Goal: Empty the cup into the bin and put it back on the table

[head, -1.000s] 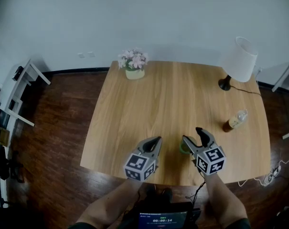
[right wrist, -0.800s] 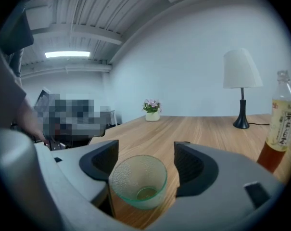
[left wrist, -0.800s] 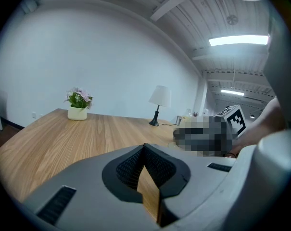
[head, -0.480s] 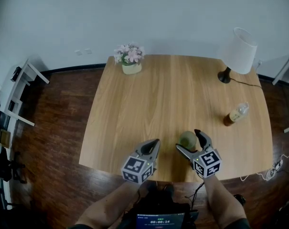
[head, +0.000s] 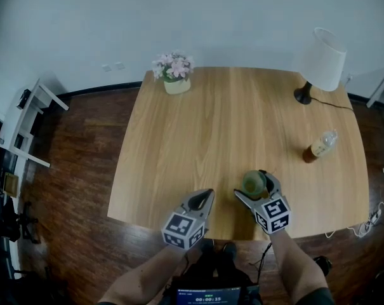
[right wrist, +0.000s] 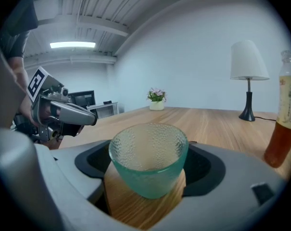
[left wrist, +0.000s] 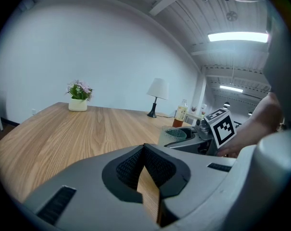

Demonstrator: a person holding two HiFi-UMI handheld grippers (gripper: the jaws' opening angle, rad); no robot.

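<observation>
A green dimpled glass cup (head: 253,183) stands upright on the wooden table (head: 230,119) near its front edge and looks empty (right wrist: 147,150). My right gripper (head: 250,184) is open wide around it. Its jaws have just been opening, with the cup between them and a gap to the pads (right wrist: 87,161) on each side. My left gripper (head: 206,194) hangs shut at the table's front edge, left of the cup, with nothing in it. From the left gripper view the cup (left wrist: 173,135) shows at the right. No bin is in view.
A tea bottle (head: 318,146) stands to the right of the cup, and a white lamp (head: 324,61) with its cord sits at the far right corner. A flower pot (head: 174,76) stands at the far edge. A white rack (head: 23,122) is on the dark floor at left.
The right jaws have spread wider and the cup now shows whole between them, standing on the table. Both grippers have sunk a little toward the front edge.
</observation>
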